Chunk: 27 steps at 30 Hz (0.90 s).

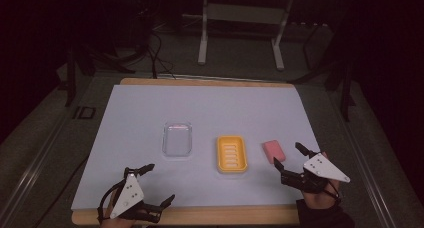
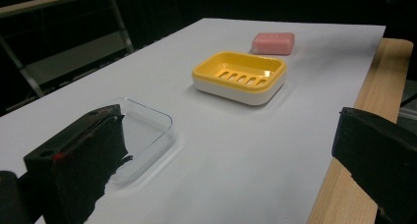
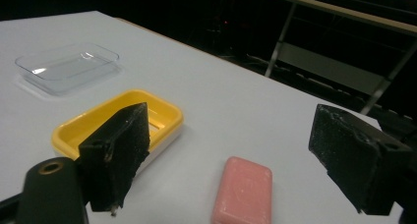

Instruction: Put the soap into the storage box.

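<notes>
**Right claw closing in on the pink soap**

At the right side of the white mat, the right gripper [image 1: 288, 156] is hovering with its jaws spread wide and nothing between them. The pink soap bar [image 1: 273, 151] is lying flat on the mat just ahead of that claw and touching neither jaw. In the right gripper view, the soap bar [image 3: 242, 190] is sitting low between the two black jaws, its long axis running roughly along the claw's line of sight, so the jaws are straddling its narrow width.

The yellow soap dish [image 1: 232, 154] is standing just left of the bar, apart from it; the clear tray [image 1: 177, 139] is farther left again.

The left gripper [image 1: 159, 183] is resting near the table's front edge, jaws wide and empty, well apart from the soap. Judging by this, the right hand is the nearer one for the pick.
</notes>
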Available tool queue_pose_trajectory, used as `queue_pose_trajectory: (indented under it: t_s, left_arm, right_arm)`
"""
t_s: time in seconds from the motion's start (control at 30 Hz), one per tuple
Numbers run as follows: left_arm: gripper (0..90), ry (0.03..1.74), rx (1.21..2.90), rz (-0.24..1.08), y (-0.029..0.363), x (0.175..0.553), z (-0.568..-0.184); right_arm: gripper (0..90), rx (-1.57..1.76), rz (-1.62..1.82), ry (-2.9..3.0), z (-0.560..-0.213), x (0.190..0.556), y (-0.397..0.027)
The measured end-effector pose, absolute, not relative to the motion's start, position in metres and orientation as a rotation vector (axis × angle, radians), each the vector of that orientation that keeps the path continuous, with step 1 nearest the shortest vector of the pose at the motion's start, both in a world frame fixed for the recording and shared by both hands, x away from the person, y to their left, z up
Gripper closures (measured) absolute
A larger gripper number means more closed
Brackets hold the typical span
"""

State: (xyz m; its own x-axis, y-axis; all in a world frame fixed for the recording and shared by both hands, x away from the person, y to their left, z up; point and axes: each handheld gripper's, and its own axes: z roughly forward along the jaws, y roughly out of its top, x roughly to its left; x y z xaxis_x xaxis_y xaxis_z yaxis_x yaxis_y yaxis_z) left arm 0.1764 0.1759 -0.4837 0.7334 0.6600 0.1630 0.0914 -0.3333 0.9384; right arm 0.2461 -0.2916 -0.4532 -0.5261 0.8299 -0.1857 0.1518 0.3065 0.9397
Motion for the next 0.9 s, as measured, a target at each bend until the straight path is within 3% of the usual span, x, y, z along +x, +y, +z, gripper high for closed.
queue_pose_trajectory:
  t_s: [0.4, 0.9]
  left_arm:
    - [0.4, 0.588, 1.851, 0.653, 0.175, 0.177, -0.484]
    - [0.4, 0.587, 1.851, 0.655, 0.175, 0.176, -0.484]
  right_arm:
    - [16.0, 0.879, 1.267, 2.007, -0.457, 0.257, -0.291]
    - [17.6, 1.157, 0.894, 2.321, -0.481, 0.281, -0.279]
